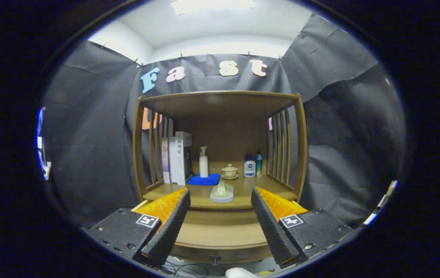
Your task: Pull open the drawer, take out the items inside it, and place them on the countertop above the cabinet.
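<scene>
Gripper (220, 216) wide open, empty, facing the cabinet; should lower and centre on the drawer knob (215, 258) before closing.

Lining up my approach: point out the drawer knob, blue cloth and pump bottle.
drawer knob (215, 258): gripper view, its dark head.
blue cloth (203, 179): gripper view, folded top.
pump bottle (203, 165): gripper view, white body.

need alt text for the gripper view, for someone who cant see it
The gripper is open with nothing between its fingers, facing a wooden cabinet whose drawer knob sits low ahead. On the countertop stand books, a pump bottle and a small jar.
</scene>
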`<state>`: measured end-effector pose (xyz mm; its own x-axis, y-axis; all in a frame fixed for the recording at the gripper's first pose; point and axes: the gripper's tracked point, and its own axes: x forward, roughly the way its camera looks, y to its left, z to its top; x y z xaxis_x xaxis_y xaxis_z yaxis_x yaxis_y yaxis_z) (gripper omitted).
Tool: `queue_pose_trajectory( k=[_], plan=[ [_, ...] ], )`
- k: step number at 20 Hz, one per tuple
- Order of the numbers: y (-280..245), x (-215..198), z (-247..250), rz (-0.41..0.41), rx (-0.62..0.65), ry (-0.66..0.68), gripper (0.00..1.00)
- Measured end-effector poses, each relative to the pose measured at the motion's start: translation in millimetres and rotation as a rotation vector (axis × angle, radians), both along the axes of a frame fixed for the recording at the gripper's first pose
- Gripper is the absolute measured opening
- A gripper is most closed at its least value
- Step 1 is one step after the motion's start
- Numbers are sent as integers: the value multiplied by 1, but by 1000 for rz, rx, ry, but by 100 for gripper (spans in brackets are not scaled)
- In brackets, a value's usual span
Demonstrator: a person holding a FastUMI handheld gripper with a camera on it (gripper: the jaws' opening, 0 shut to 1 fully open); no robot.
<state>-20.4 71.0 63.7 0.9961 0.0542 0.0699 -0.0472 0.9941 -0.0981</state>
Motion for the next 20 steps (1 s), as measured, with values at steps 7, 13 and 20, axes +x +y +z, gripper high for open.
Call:
queue_pose_trajectory(
  k=[7,13,20],
  plan=[
    [8,-28,-125,-33,-82,115,99],
    [-6,8,-164,-104,-60,181,99],
    [-4,23,-176,-84,-18,191,97]
  ],
)
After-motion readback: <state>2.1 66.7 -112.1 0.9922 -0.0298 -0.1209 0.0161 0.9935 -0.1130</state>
